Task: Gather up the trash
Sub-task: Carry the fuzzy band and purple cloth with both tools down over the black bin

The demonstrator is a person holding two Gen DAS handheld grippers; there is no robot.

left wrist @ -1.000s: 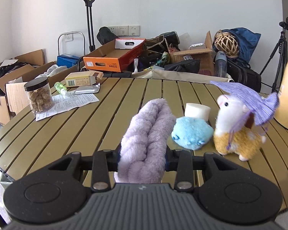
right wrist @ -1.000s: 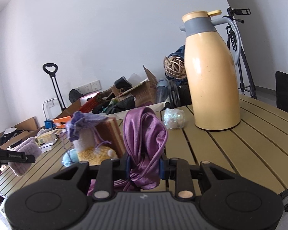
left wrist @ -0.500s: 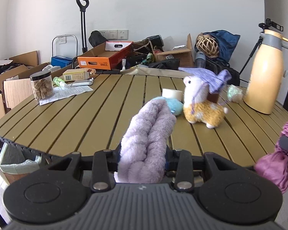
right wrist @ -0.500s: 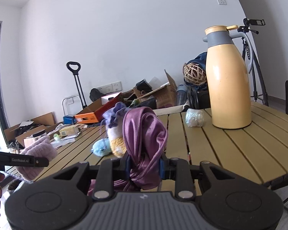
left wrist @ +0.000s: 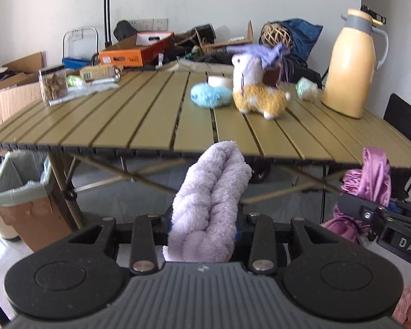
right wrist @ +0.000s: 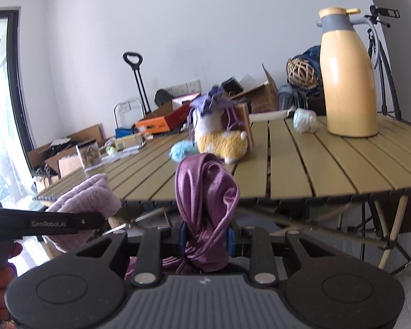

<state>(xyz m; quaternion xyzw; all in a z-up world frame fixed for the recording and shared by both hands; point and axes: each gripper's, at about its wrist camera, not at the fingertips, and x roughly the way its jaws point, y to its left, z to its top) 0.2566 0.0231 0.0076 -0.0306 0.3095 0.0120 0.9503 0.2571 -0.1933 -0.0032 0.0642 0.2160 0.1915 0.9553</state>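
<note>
My left gripper [left wrist: 202, 230] is shut on a fluffy lilac cloth [left wrist: 211, 203], which stands up between its fingers in front of the table's near edge. My right gripper [right wrist: 204, 235] is shut on a shiny purple satin cloth [right wrist: 205, 194]. The satin cloth [left wrist: 370, 181] and the right gripper [left wrist: 375, 219] also show at the right of the left wrist view. The lilac cloth [right wrist: 82, 200] and the left gripper [right wrist: 60, 222] show at the left of the right wrist view. A bin lined with a pale green bag [left wrist: 19, 189] stands on the floor at the lower left.
The slatted olive table [left wrist: 150, 120] carries a plush alpaca with a purple hat [left wrist: 257, 93], a blue plush [left wrist: 209, 96], a yellow thermos jug [left wrist: 350, 68], a crumpled wrapper [left wrist: 305, 89], a jar of snacks [left wrist: 53, 83] and papers. Boxes and bags crowd the floor behind.
Both grippers have pulled back from over the table and sunk below its near edge, each still holding its cloth. The bin has come into the left wrist view.
</note>
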